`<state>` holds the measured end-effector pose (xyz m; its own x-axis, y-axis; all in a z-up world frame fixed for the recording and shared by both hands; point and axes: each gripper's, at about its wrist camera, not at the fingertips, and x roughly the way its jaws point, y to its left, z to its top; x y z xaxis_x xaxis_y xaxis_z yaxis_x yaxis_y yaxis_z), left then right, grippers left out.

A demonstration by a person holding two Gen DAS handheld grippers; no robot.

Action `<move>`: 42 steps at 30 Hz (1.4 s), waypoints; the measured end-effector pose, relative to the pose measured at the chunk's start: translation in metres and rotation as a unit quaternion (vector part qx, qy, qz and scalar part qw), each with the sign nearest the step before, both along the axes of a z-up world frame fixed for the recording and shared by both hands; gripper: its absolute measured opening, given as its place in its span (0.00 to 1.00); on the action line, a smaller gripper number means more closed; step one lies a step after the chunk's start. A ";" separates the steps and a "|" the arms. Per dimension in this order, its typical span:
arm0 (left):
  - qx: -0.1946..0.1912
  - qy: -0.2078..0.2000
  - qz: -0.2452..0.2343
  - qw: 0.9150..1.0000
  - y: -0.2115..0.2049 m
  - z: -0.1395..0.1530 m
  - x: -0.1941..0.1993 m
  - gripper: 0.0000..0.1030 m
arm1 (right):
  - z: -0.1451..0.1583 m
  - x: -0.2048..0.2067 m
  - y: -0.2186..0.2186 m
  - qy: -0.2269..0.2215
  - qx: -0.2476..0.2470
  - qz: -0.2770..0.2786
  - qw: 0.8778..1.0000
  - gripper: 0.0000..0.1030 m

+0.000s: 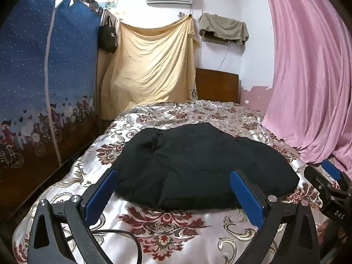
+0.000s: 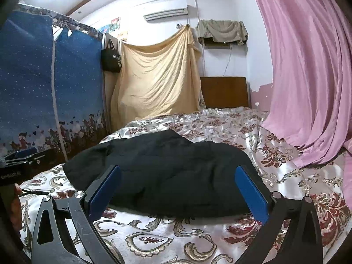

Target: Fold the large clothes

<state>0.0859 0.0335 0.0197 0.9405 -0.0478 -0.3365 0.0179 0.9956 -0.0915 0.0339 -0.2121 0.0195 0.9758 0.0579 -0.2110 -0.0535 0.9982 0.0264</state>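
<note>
A large black garment (image 1: 198,165) lies folded in a thick bundle in the middle of the bed; it also shows in the right wrist view (image 2: 167,171). My left gripper (image 1: 173,189) is open and empty, hovering just in front of the garment's near edge. My right gripper (image 2: 178,187) is open and empty too, in front of the same near edge. The right gripper shows at the right edge of the left wrist view (image 1: 330,182), and the left gripper at the left edge of the right wrist view (image 2: 19,160).
The bed has a satin floral cover (image 1: 167,226). A blue fabric wardrobe (image 1: 44,77) stands on the left, a pink curtain (image 1: 308,77) hangs on the right. A yellow sheet (image 1: 151,66) and wooden headboard (image 1: 216,85) are behind. A black cable (image 1: 132,239) lies near the left gripper.
</note>
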 end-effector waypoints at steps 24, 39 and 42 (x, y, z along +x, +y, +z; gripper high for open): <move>0.049 0.006 0.005 0.999 -0.003 -0.024 -0.027 1.00 | -0.018 -0.027 0.005 -0.006 -0.004 0.023 1.000 0.99; 0.041 0.010 0.007 0.999 0.001 -0.024 -0.027 1.00 | -0.024 -0.022 0.006 0.005 -0.004 0.025 1.000 0.99; 0.041 0.009 0.008 0.999 0.001 -0.024 -0.027 1.00 | -0.025 -0.021 0.006 0.007 -0.004 0.025 1.000 0.99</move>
<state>0.0592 0.0341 -0.0038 0.9347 -0.0035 -0.3555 0.0003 1.0000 -0.0092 0.0126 -0.2059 -0.0055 0.9686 0.1057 -0.2249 -0.1040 0.9944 0.0193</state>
